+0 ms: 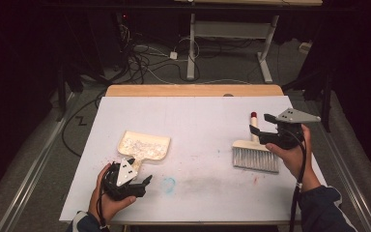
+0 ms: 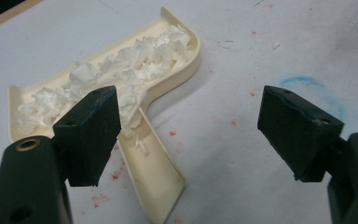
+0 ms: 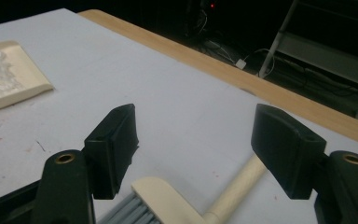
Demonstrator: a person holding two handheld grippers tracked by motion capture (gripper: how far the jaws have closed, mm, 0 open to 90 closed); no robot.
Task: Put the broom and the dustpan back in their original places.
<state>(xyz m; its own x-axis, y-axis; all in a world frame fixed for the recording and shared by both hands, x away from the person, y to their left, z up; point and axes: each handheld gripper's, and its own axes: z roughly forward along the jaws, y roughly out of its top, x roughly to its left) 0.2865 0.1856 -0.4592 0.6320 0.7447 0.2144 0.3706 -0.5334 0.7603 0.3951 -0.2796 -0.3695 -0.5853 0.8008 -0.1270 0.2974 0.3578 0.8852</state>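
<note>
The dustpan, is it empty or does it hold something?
Not empty. The dustpan holds a heap of white shreds, seen in the left gripper view.

Dustpan on the table, left of centre, scraps inside it. Just before its handle, toward the near edge: left gripper, jaws apart. Well right of the dustpan: brush, handle pointing away from the near edge. Right gripper just over that handle, jaws apart.

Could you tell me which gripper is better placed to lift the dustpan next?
The left gripper: its open jaws sit right at the dustpan handle, while the right gripper is across the table above the brush.
</note>
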